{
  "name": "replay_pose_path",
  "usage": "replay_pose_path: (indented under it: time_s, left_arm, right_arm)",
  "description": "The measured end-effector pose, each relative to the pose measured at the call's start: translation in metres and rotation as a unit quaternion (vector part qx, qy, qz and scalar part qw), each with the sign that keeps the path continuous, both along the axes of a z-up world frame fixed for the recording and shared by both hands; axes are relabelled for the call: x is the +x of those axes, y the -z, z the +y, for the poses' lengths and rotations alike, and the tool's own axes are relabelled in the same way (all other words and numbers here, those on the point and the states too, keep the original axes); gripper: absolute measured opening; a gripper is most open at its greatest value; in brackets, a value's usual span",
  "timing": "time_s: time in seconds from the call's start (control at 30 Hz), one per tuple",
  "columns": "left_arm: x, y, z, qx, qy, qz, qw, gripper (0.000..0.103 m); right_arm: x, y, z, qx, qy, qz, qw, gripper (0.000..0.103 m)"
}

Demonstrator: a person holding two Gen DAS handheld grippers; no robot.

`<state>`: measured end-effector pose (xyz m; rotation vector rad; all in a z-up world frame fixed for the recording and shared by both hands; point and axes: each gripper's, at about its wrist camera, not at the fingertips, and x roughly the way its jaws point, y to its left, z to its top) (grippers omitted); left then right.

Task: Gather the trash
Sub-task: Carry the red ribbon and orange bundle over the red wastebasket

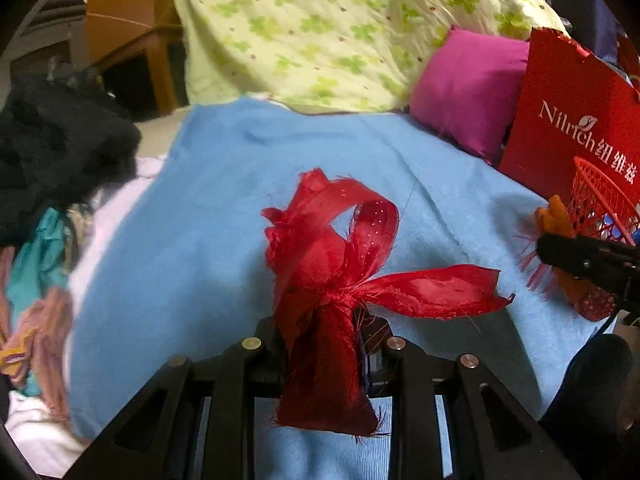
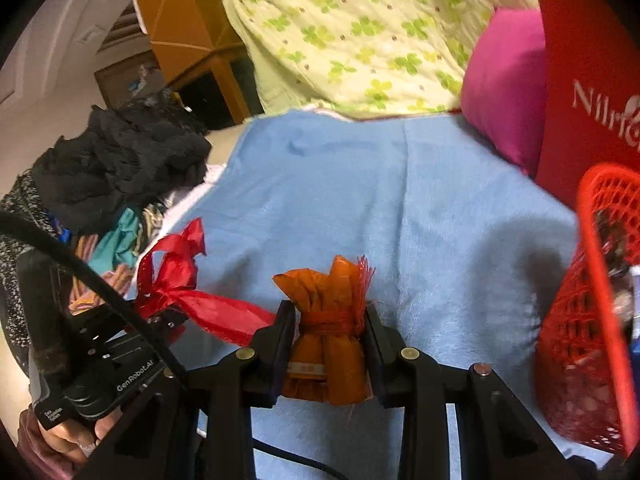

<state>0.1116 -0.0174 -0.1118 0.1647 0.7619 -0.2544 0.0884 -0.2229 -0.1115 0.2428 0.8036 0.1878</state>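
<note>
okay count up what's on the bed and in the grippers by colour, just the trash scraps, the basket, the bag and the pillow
Red: 3 – ribbon scrap in the left gripper, mesh basket, paper bag
Orange: 1 – tied scrap bundle in the right gripper
Magenta: 1 – pillow
Total: 5

The left gripper (image 1: 326, 332) fingers (image 1: 260, 344) seemingly pinch a red ribbon scrap (image 1: 332, 264) above the blue blanket (image 1: 208, 208).
</note>
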Motion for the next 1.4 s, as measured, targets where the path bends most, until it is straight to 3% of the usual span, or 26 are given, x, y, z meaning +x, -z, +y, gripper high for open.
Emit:
replay_pose_path:
  time_s: [0.3, 0.57, 0.97, 1.4]
  left_arm:
    - [-0.055, -0.059, -0.019, 0.025, -0.001, -0.075, 0.9969, 0.028]
    - [-0.074, -0.082, -0.029, 0.036, 0.003, -0.098, 0.9946, 0.028]
    - [-0.093, -0.096, -0.054, 0.045, 0.022, -0.109, 0.9928, 0.029]
    - [-0.095, -0.099, -0.088, 0.057, 0.048, -0.107, 0.9915, 0.030]
  right_arm:
    - [-0.041, -0.044, -0.005, 0.002, 0.000, -0.050, 0.999, 0.035]
    - [-0.076, -0.067, -0.014, -0.007, 0.005, -0.080, 0.997, 0.035]
    - [-0.102, -0.088, -0.029, -0.009, 0.014, -0.109, 0.994, 0.035]
    - [-0.117, -0.090, -0.058, 0.009, 0.039, -0.115, 0.993, 0.035]
